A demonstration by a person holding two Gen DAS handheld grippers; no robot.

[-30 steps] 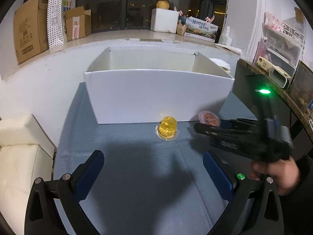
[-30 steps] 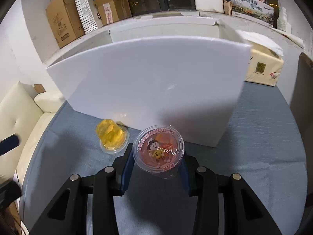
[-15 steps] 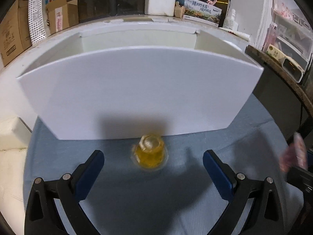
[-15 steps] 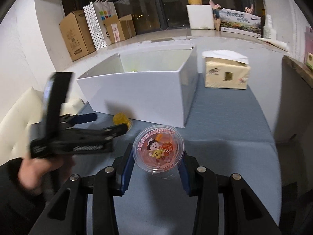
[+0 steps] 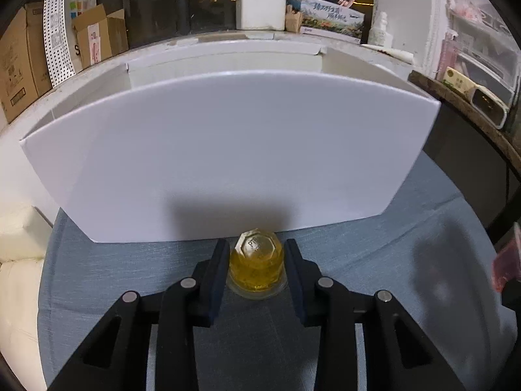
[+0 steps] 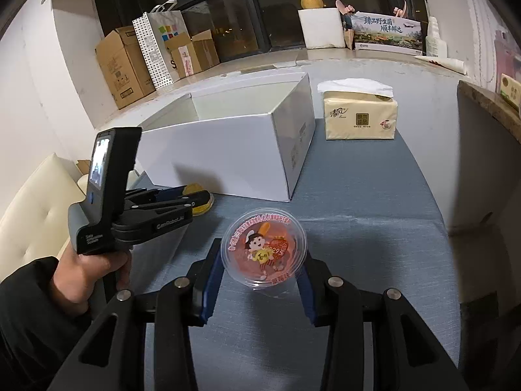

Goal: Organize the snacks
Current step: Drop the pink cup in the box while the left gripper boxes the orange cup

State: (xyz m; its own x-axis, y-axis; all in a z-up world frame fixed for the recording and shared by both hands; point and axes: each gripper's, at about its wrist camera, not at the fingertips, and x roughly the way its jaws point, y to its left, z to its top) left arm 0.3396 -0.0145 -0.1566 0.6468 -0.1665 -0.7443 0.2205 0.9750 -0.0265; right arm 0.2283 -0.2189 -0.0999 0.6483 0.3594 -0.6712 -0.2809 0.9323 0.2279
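A small yellow jelly cup (image 5: 256,267) sits upside down on the blue table cloth, just in front of the open white box (image 5: 228,150). My left gripper (image 5: 256,260) is closed around it, a finger pad against each side; it also shows in the right wrist view (image 6: 195,200) with the yellow cup (image 6: 202,208) between its fingers. My right gripper (image 6: 263,277) is shut on a pink jelly cup (image 6: 263,247) with a cartoon lid, held above the cloth, right of the left gripper and back from the white box (image 6: 228,150).
A tissue pack (image 6: 359,114) stands on the cloth right of the box. Cardboard boxes (image 6: 123,65) and a dotted paper bag (image 6: 159,45) line the window ledge behind. A cream sofa (image 6: 32,215) lies left of the table. A dark shelf edge (image 5: 472,120) is on the right.
My left gripper moved forward to the yellow jelly cup and closed on it. My right gripper pulled back and up from the box, still holding the pink cup.
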